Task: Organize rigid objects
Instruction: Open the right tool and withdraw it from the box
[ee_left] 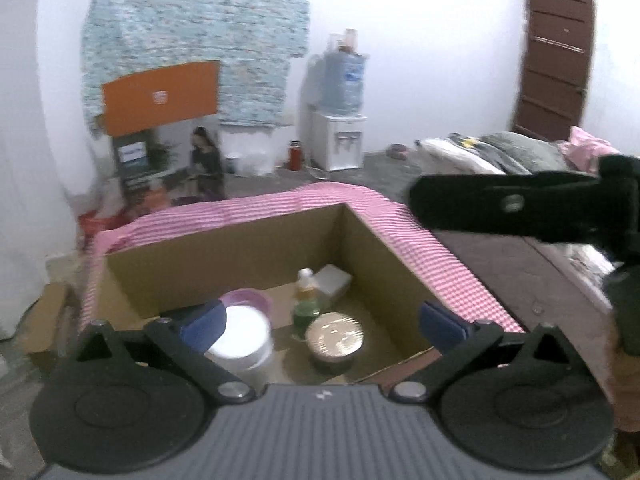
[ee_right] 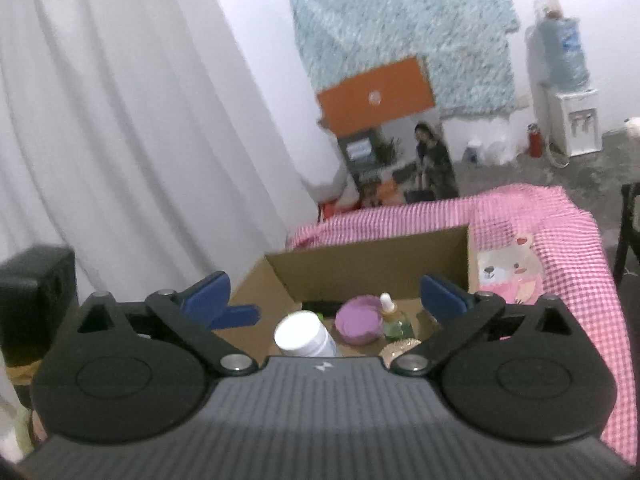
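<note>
left tool [ee_left: 322,326] wide open, empty | right tool [ee_right: 326,300] wide open, empty | cardboard box [ee_left: 224,248] holds white jar [ee_left: 244,340] at 7 o'clock, dropper bottle [ee_left: 306,300] centre | next: lift both clear before reaching on

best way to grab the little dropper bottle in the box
Take the dropper bottle by its narrow white neck, from straight above. It stands upright, crowded by the purple bowl and gold-lidded tin, inside the cardboard box, so a side approach looks blocked.

White walls; a pale blue patterned hanging [ee_left: 200,28] is fixed to the far wall. A water dispenser [ee_left: 339,136] stands on the grey floor [ee_left: 380,168]. A brown door [ee_left: 556,60] is seen at right. White curtain [ee_right: 120,120] noted.
</note>
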Demonstrator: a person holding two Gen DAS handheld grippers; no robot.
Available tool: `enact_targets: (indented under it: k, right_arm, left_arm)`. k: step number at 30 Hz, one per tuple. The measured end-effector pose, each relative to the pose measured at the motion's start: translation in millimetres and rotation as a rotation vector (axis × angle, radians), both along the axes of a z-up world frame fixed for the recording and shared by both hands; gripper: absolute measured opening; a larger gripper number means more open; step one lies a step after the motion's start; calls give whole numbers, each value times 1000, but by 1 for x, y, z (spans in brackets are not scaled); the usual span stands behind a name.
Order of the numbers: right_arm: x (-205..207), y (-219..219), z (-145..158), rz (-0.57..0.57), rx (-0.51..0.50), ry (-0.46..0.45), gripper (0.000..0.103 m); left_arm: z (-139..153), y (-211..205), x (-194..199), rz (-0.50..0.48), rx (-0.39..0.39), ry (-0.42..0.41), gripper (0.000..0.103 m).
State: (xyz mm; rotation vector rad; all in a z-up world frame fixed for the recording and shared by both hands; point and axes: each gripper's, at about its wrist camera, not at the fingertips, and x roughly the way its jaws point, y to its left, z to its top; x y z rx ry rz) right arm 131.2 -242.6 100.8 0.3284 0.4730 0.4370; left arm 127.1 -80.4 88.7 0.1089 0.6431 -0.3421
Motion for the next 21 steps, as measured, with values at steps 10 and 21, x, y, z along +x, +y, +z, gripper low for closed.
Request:
enact_targets:
  k: [10,21]
  right_arm:
    - [-43,38,7,-258,-270,-41,102]
    - [-51,57,2,-367,-439,-109,102]
  left_arm:
    - [11,28,-21,261,6,-4,103]
    - [0,59,-27,348,-65,42,103]
